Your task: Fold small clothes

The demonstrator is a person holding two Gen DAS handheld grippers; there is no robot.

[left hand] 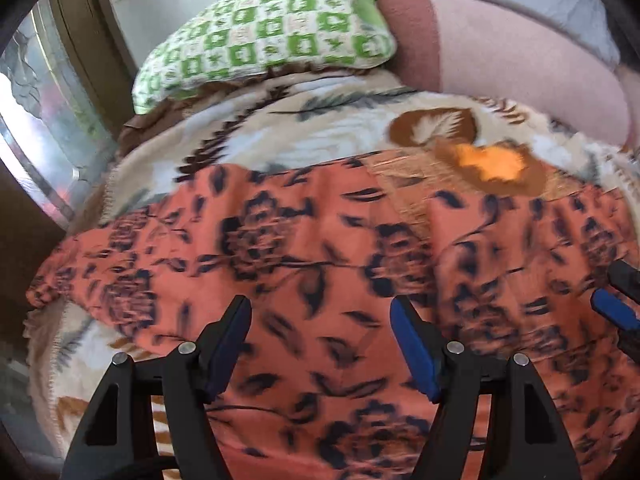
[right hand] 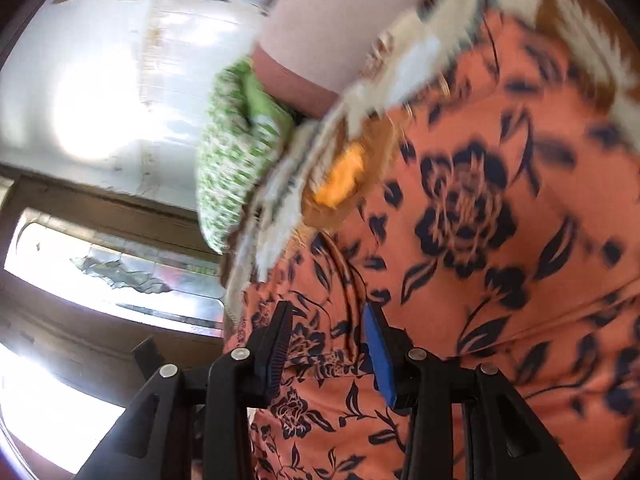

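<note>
One garment (left hand: 304, 248) in view: orange-coral cloth printed with dark navy flowers and leaves. It lies spread on the bed, on top of a cream blanket (left hand: 320, 132) with brown and grey leaf motifs. In my left wrist view its long axis runs left to right across the frame, one end tapering toward the left edge of the bed. A tan woven panel with a brown patch and a bright orange spot (left hand: 492, 164) sits at its far edge; I cannot tell if that belongs to the garment or the blanket.

My left claw (left hand: 320, 344) stands wide apart over the cloth, nothing between the blue pads. My right claw (right hand: 328, 344) is about half open; a raised fold of the garment runs up between the fingers, but whether the pads press on it I cannot tell, as the frame is blurred. The right claw's tip (left hand: 616, 308) shows at the right edge of the left view.

Behind: one green-and-white checked pillow (left hand: 272, 28), one pink bolster (left hand: 500, 52).
</note>
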